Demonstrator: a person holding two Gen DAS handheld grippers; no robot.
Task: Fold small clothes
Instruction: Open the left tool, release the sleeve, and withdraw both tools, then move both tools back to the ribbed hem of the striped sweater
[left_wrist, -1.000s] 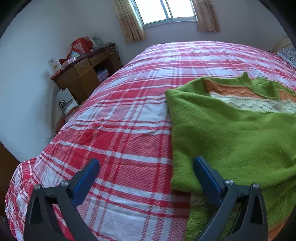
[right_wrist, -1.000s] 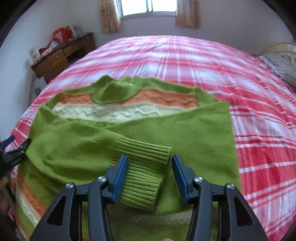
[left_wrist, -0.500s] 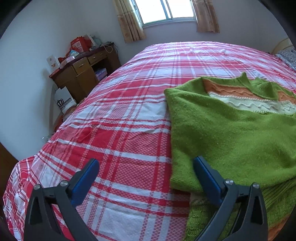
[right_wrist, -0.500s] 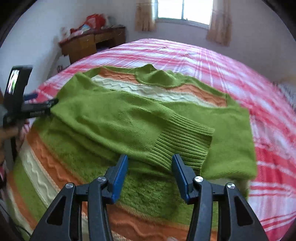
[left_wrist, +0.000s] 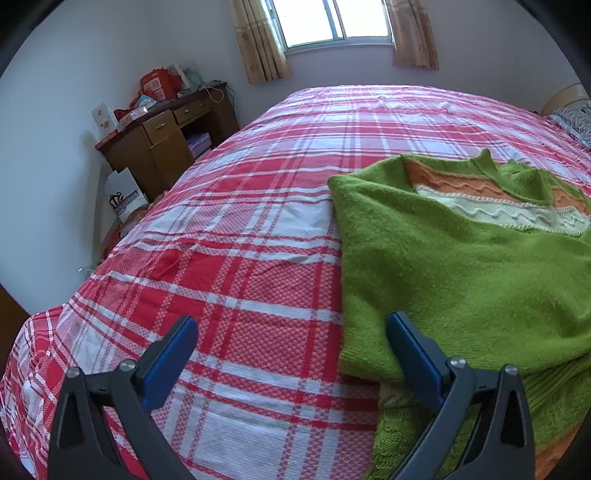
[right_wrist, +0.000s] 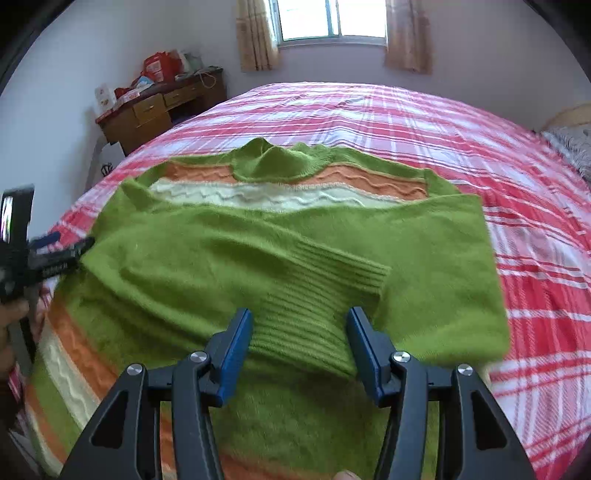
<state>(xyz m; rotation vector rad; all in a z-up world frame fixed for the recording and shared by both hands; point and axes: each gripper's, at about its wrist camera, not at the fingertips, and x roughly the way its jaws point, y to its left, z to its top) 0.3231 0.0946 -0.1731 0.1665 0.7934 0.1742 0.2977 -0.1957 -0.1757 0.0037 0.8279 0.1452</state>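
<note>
Green sweater (right_wrist: 280, 236) lies on our red plaid bedspread (left_wrist: 258, 229), sleeves folded across. Left gripper (left_wrist: 291, 339) and right gripper (right_wrist: 299, 332) are spread, grasping nothing. Bag (left_wrist: 123, 199) print unreadable beside wooden desk (left_wrist: 166, 140); window (right_wrist: 330, 20) behind.

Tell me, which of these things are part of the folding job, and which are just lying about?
Part of the job:
green sweater
its ribbed cuff
left gripper
right gripper

Just lying about:
plaid bedspread
wooden desk
red bag
curtains
</note>
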